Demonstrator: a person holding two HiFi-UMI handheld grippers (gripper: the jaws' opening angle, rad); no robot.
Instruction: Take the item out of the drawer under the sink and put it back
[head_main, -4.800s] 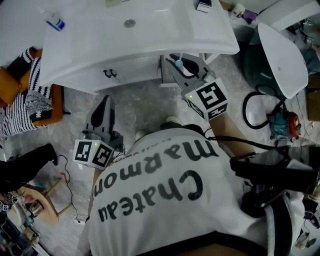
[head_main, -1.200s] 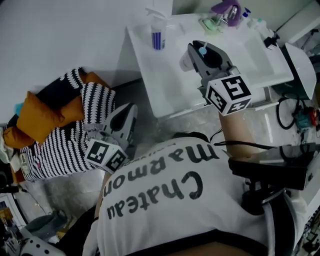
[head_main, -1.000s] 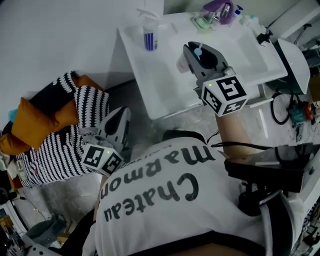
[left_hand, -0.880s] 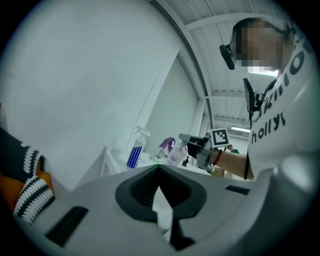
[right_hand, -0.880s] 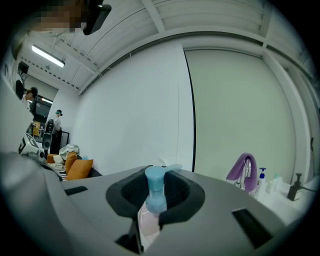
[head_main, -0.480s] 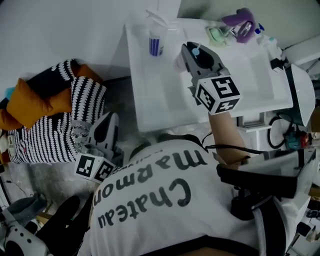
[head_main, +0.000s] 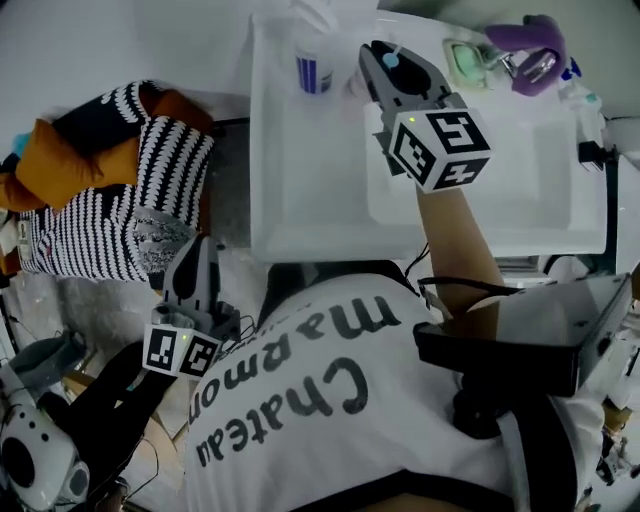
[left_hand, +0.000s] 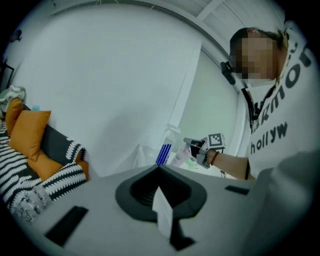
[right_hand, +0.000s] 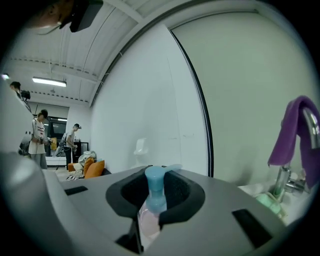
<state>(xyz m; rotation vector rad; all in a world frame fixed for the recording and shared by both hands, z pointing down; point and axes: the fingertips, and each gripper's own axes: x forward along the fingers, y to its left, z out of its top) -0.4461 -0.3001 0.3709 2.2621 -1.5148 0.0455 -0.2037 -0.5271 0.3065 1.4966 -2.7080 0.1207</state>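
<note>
The white sink top (head_main: 300, 200) spreads beneath the right gripper (head_main: 385, 58). That gripper is clamped on the pump bottle (right_hand: 155, 195), which has a blue head and a pale pink body and is held over the counter by the basin's left edge. Ahead and to the left of the left gripper (head_main: 196, 250) lie a striped blanket (head_main: 120, 210) and an orange cushion (head_main: 50, 165). Its jaws are pressed together, with a pale strip at their seam. A blue-striped spray bottle (head_main: 313, 70) stands just left of the right gripper, close to the held bottle. To that gripper's right are a purple cloth (head_main: 530, 40) draped on the tap and a green soap dish (head_main: 468, 57).
</note>
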